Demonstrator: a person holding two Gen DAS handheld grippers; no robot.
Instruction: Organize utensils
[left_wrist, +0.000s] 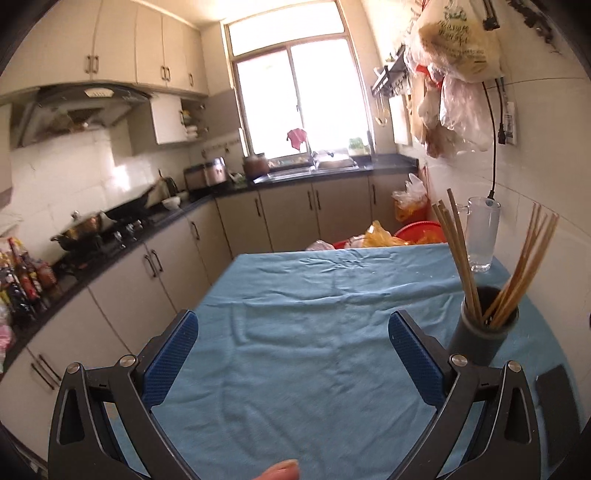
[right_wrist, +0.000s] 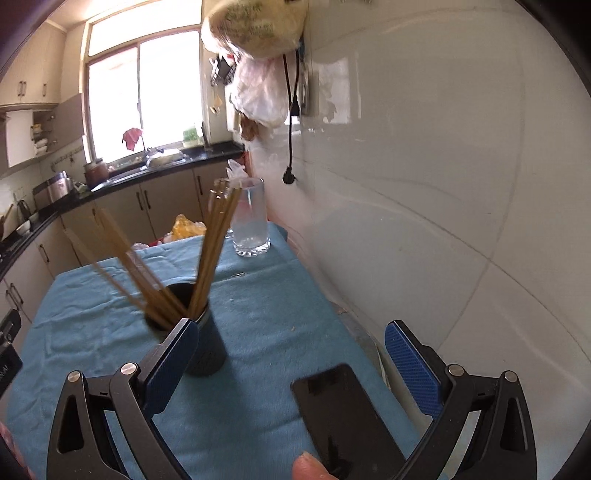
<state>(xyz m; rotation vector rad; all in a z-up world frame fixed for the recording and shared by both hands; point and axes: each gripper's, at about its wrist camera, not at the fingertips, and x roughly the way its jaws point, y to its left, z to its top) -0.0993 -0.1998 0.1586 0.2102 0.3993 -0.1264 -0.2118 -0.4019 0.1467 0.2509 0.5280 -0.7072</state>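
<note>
In the left wrist view, the left gripper (left_wrist: 293, 332) is held released over bare blue cloth (left_wrist: 295, 314); the chopsticks (left_wrist: 480, 266) are seen standing fanned in a dark holder (left_wrist: 480, 332) to its right

In the right wrist view, the right gripper (right_wrist: 291, 347) is likewise spread and empty, the holder (right_wrist: 207, 343) just ahead-left of it, sticks (right_wrist: 214, 240) near upright; this hand is judged nearer

Home kitchen, stove (left_wrist: 92, 236), sink (left_wrist: 295, 170), cabinets (left_wrist: 147, 51)
</note>
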